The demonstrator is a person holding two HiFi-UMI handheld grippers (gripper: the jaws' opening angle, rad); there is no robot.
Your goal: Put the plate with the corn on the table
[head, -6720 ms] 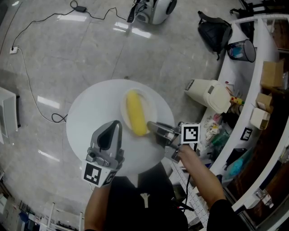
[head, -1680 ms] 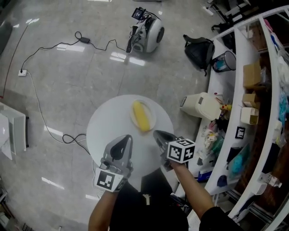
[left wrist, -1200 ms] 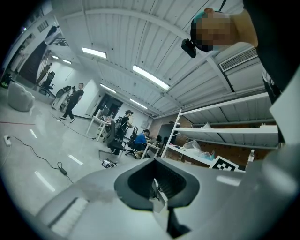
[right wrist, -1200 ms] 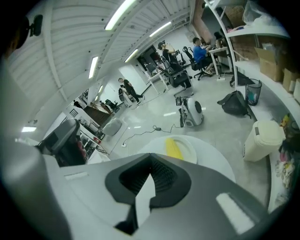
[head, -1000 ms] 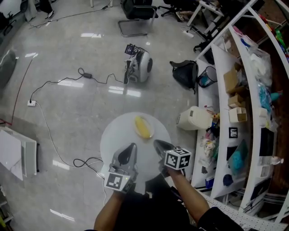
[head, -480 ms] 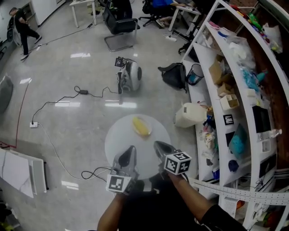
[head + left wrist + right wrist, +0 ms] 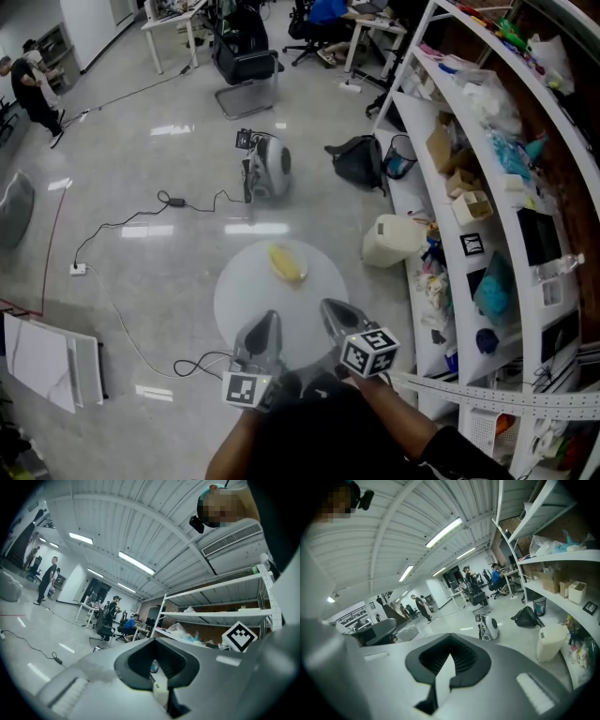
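A yellow corn cob [image 7: 288, 262] lies on a small white plate [image 7: 277, 274] at the far side of the round white table [image 7: 246, 302]. Both grippers hang over the table's near edge, well short of the plate. My left gripper [image 7: 264, 328] is shut and holds nothing. My right gripper [image 7: 330, 309], with its marker cube [image 7: 368, 352] behind it, is shut and empty too. In the left gripper view the jaws [image 7: 160, 692] meet, pointing level across the room. In the right gripper view the gripper [image 7: 442, 679] is closed, aimed past a floor robot [image 7: 489, 628]. Neither gripper view shows the plate.
Curved shelves [image 7: 487, 178] full of boxes and bags run along the right. A white bin [image 7: 394, 241] and a black bag [image 7: 357, 160] sit by their foot. A white floor robot [image 7: 267, 167], a cable [image 7: 141, 208] and an office chair [image 7: 246, 64] lie beyond the table. A person [image 7: 28, 89] stands far left.
The right gripper gripped the plate's rim in the oldest frame and has since let go. Both grippers have risen and drawn back toward me; the table now looks smaller and lower.
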